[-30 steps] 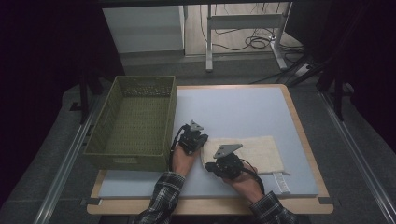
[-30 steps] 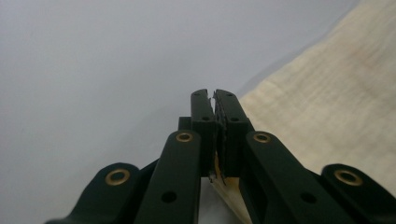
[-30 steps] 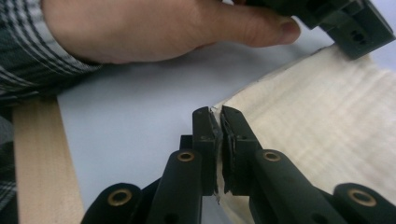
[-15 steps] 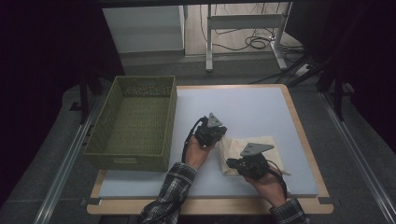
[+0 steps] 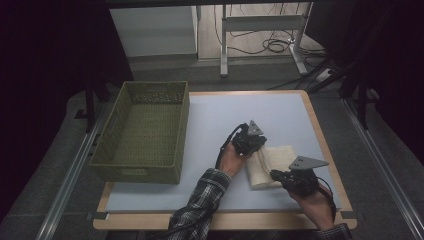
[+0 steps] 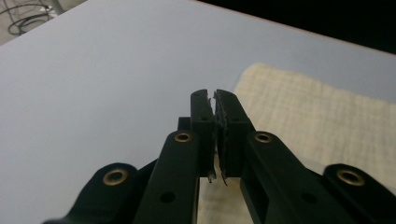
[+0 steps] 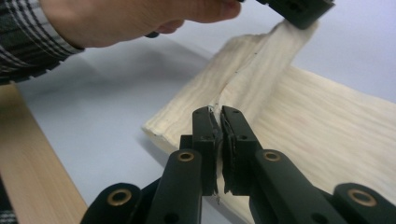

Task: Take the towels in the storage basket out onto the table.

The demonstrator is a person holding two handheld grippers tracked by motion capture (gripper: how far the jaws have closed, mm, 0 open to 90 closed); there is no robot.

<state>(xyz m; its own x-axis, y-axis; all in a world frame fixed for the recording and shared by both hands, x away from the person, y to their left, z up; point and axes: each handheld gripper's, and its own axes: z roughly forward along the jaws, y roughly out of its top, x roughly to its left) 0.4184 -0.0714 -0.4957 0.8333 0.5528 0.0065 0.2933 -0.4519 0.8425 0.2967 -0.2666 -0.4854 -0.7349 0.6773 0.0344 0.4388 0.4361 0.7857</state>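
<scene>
Cloth [image 5: 272, 165], cream, woven, folded; lies on the pale blue bench [image 5: 210, 125] at about 4 o'clock from the bench's centre, near the right edge. In the right gripper view the cloth [image 7: 299, 121] shows a raised fold running from the near edge up toward the far corner, lifted clear of the flat layer beneath.

Left gripper [image 5: 252, 142]: black, with a grey three-cornered plate on top, set at the cloth's 10 o'clock corner. In the left gripper view its jaws are closed together with a thin edge of cloth [image 6: 322, 116] caught between them. The right gripper view shows that same gripper [image 7: 299, 11] at 1 o'clock, pinching the top of the lifted fold.

Right gripper [image 5: 280, 175]: black, grey plate on top, at the cloth's 6 o'clock edge. Its jaws are pressed together on the fold's near end, a sliver of fabric visible between them in its own view [image 7: 218, 121].

Basket [image 5: 142, 130]: olive green, woven plastic, rectangular, standing at 9 o'clock on the bench, well apart from the cloth.

Sleeve [image 5: 200, 205]: plaid, on the left forearm, entering from 6 o'clock.
</scene>
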